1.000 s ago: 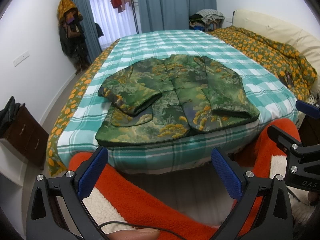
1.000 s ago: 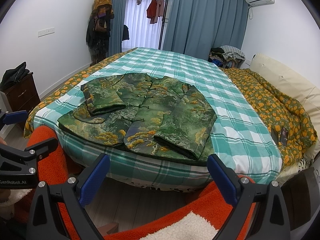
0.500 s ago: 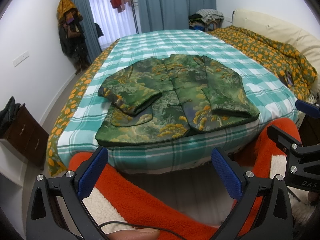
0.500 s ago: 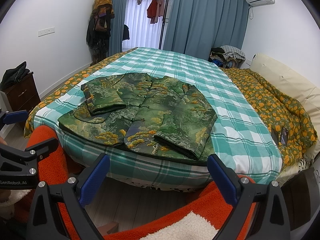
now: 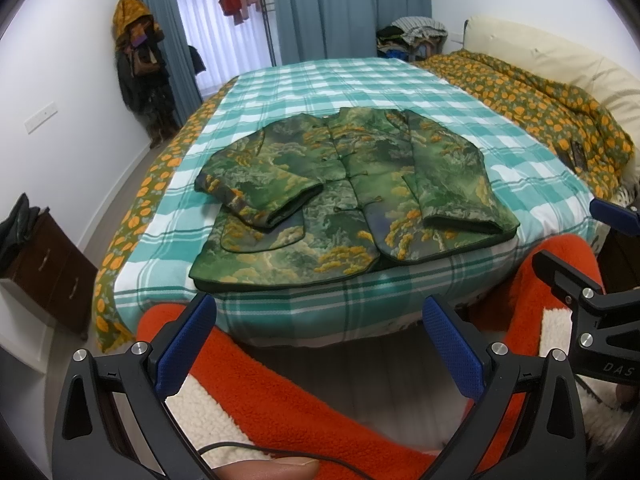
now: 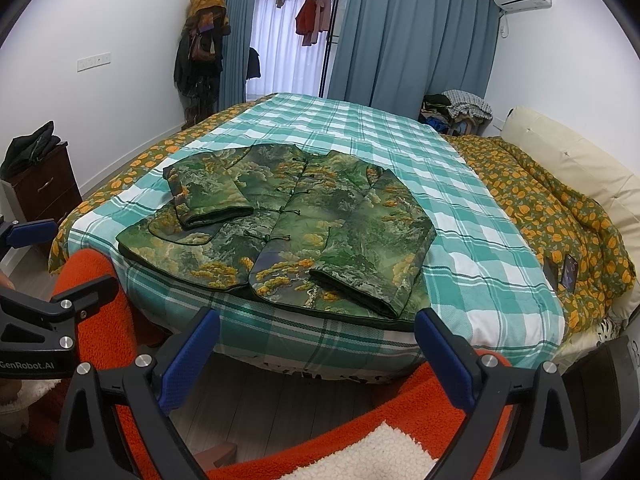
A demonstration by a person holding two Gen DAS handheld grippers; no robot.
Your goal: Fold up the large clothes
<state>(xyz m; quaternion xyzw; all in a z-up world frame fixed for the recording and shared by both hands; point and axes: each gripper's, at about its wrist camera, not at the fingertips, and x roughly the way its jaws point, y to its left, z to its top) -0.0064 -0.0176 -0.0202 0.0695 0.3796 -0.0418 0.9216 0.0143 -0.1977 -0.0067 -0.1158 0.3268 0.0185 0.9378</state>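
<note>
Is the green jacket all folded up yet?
Partly: the jacket lies flat on the bed, both sleeves folded across its front.

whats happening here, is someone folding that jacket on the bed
A person holds a two-finger gripper in each hand at the foot of the bed. The green patterned jacket lies flat and buttoned on the checked blanket with both sleeves folded in over the front. The left gripper and right gripper are open, short of the bed and touching nothing. The body is not yet folded.
</note>
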